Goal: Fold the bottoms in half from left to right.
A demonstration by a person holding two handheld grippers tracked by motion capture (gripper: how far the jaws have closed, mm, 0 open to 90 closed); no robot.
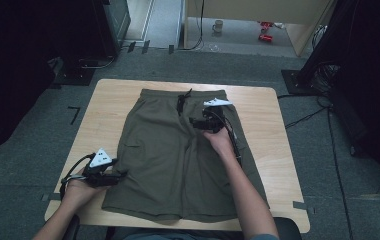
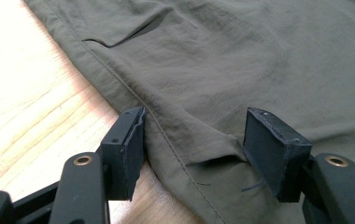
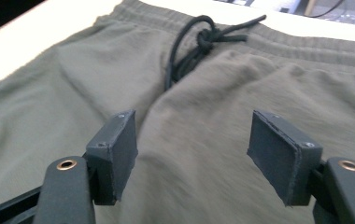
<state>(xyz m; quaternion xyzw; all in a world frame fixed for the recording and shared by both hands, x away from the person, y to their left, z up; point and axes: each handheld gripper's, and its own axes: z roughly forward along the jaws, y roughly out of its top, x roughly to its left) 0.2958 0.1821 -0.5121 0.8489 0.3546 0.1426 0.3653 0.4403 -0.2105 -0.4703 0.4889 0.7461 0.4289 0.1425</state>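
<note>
Olive-green shorts (image 1: 178, 160) lie flat on the light wooden table (image 1: 278, 150), waistband at the far side, with a knotted black drawstring (image 1: 182, 100). My left gripper (image 1: 120, 175) rests low at the outer edge of the shorts' left leg. In the left gripper view its jaws (image 2: 194, 144) stand apart astride the side seam (image 2: 166, 140), with a small pucker of cloth by the right pad. My right gripper (image 1: 198, 121) hovers over the shorts' upper middle, just below the waistband. In the right gripper view it (image 3: 192, 149) is open over the cloth, the drawstring (image 3: 199, 39) ahead of it.
Bare table shows left and right of the shorts. On the floor beyond the table are a mug (image 1: 218, 26) and red objects (image 1: 265, 31). Dark equipment stands at both sides, and cables (image 1: 308, 117) run across the floor on the right.
</note>
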